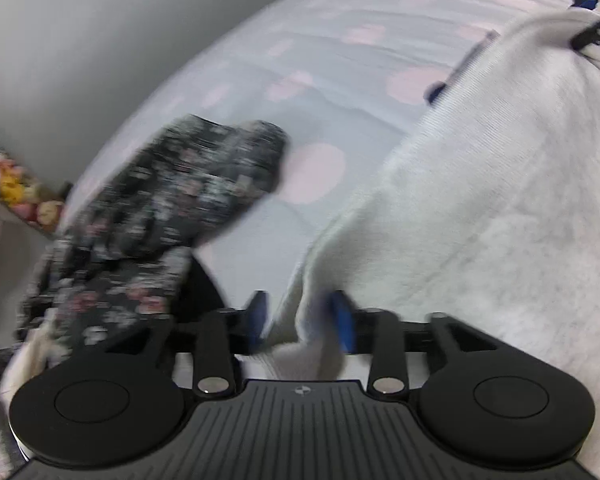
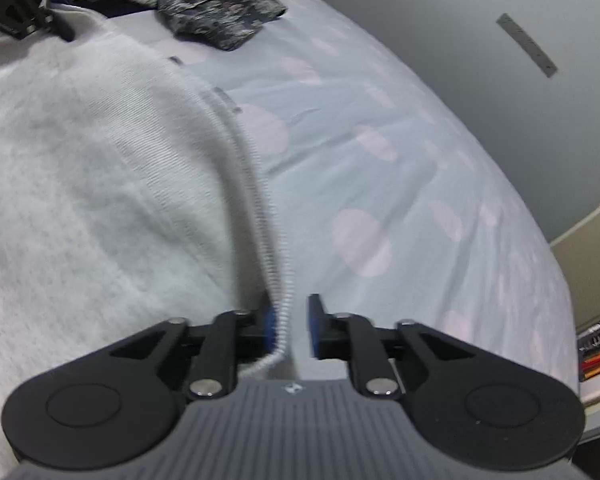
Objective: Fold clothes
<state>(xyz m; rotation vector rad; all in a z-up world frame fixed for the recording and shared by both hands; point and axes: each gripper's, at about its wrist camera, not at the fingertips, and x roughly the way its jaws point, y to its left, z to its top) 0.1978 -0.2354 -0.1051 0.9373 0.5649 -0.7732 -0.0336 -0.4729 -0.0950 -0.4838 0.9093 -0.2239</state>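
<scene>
Both claws, the left gripper (image 1: 302,322) and right gripper (image 2: 294,326), stand partly open around the white knit sweater (image 2: 92,168), its ribbed edge loose between the pads. It lies fuzzy and rumpled on a pale blue bedsheet (image 2: 380,184) with pink spots, a grey wall (image 1: 80,32) behind.

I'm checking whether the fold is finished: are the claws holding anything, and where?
Nothing is gripped. Both claws stand open, the white sweater's edges lying loose between their pads.

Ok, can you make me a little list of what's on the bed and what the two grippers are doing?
surface: bed sheet, pale blue with pink spots
main garment: white sweater, spread on the sheet
other garment: dark floral cloth, lying beside the sweater
left gripper: open, sweater edge between its blue pads
right gripper: open, ribbed hem of the sweater beside one pad
picture quality: blurred
</scene>
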